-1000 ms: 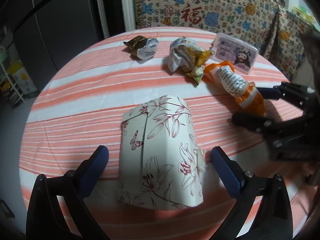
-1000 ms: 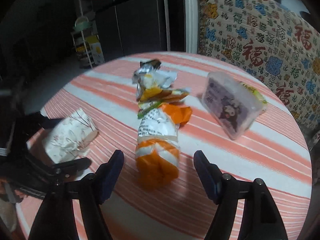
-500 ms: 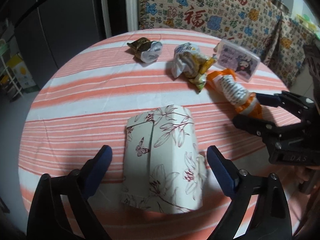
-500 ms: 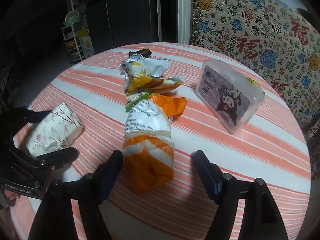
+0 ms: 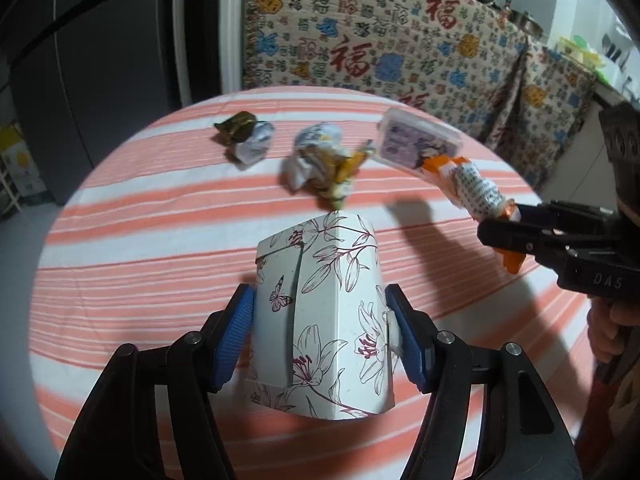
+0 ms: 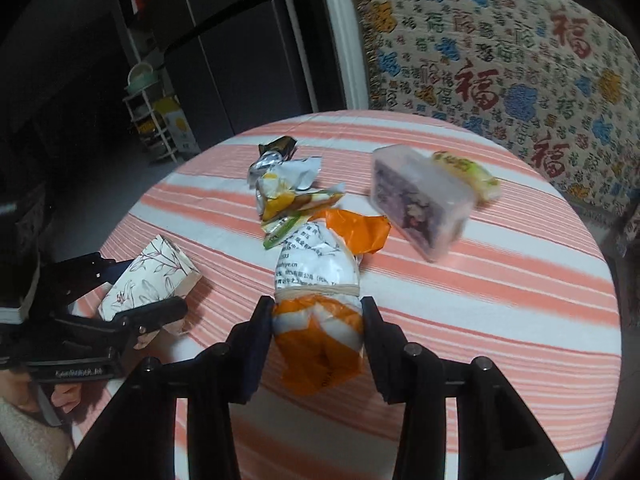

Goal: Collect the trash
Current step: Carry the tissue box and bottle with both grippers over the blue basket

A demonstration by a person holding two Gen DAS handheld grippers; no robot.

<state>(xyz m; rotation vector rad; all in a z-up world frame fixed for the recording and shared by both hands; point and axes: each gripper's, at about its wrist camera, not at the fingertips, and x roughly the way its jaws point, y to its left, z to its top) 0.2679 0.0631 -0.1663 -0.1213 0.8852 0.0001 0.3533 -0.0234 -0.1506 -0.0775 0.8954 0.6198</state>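
Jaws closed since earlier | left gripper (image 5: 320, 332): floral box (image 5: 320, 312) | right gripper (image 6: 318, 332): orange wrapper (image 6: 318, 320)

Round table (image 5: 120, 216) wore an orange-and-white striped cloth. Behind its far edge hung a patterned fabric (image 5: 360, 40) with Chinese characters; dark fridge (image 5: 100, 60) left, dim room.

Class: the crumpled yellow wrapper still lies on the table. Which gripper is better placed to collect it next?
Neither is free: the left gripper clamps the floral box, the right gripper the orange packet. The wrapper lies just beyond the right's packet.
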